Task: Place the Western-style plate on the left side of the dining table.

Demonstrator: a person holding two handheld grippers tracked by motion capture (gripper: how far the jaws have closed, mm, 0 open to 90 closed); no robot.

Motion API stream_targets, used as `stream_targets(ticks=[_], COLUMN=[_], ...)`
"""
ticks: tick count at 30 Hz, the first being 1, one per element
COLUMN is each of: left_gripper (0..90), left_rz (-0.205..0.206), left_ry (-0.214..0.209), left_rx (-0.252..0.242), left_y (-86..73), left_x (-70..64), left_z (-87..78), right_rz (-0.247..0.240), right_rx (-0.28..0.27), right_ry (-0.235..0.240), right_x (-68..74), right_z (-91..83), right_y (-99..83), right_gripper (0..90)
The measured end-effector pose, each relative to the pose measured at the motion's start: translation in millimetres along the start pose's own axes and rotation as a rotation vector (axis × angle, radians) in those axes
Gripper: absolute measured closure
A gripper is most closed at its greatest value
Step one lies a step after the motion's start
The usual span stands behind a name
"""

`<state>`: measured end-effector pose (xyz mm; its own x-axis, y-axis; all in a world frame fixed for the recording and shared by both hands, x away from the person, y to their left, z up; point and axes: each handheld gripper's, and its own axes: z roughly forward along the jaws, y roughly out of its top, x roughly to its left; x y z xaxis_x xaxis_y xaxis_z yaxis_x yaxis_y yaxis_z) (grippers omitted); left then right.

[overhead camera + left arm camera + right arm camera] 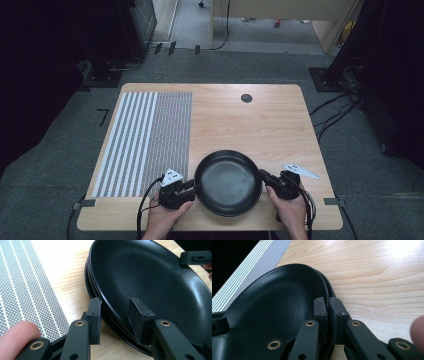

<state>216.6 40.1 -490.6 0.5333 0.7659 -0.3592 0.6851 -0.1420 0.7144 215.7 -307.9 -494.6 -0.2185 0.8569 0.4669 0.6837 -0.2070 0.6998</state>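
I have the black plates (228,182) at the near edge of the wooden table (240,125), roughly at its middle and just right of the striped mat (145,142); in the left gripper view the rim shows several stacked edges, so this is a stack of plates (155,287) rather than one, though I cannot count them for sure. My left gripper (191,187) sits at the stack's left rim; its jaws stand apart, one outside the rim and one over the inside of the top plate, straddling the edge without pinching it, so I read it as open; the left gripper (115,315) shows that gap plainly in its own view. My right gripper (263,176) is at the stack's right rim; in its own view the right gripper (328,308) has its jaws drawn tight together with the rim of the plates (274,310) clamped between them, one jaw inside the dish and one outside. A fingertip (17,333) of my left hand shows low in the left gripper view; both hands come in from the near edge in the high view. A small round dark disc (246,98) lies at the far side of the table, well apart from the stack; a grey three-cornered plate (301,170) lies just right of my right gripper.
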Motion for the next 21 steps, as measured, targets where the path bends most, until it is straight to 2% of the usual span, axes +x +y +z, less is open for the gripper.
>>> stream_targets(ticks=[7,12,15,18,21], left_gripper=[65.0,66.3,65.8,65.3,65.2], left_rz=[0.0,-0.016,0.016,0.024,0.015], left_ry=[0.024,0.013,0.012,0.016,0.004], left_rx=[0.001,-0.013,-0.007,0.005,0.001], left_y=[5.0,8.1,9.6,10.8,10.5], left_x=[2.1,8.1,7.9,7.9,9.8], left_z=[-12.6,-24.0,-28.3,-28.8,-29.2], right_rz=[0.019,0.017,0.02,0.049,0.078], right_rx=[0.019,0.04,0.04,0.04,0.041], right_ry=[0.044,0.065,0.067,0.078,0.09], right_x=[1.8,10.5,11.7,10.5,9.9], right_z=[4.2,9.2,10.1,11.9,16.1], right_y=[-2.4,-6.4,-7.2,-8.1,-11.0], right_gripper=[85.4,84.8,84.8,83.9,81.6])
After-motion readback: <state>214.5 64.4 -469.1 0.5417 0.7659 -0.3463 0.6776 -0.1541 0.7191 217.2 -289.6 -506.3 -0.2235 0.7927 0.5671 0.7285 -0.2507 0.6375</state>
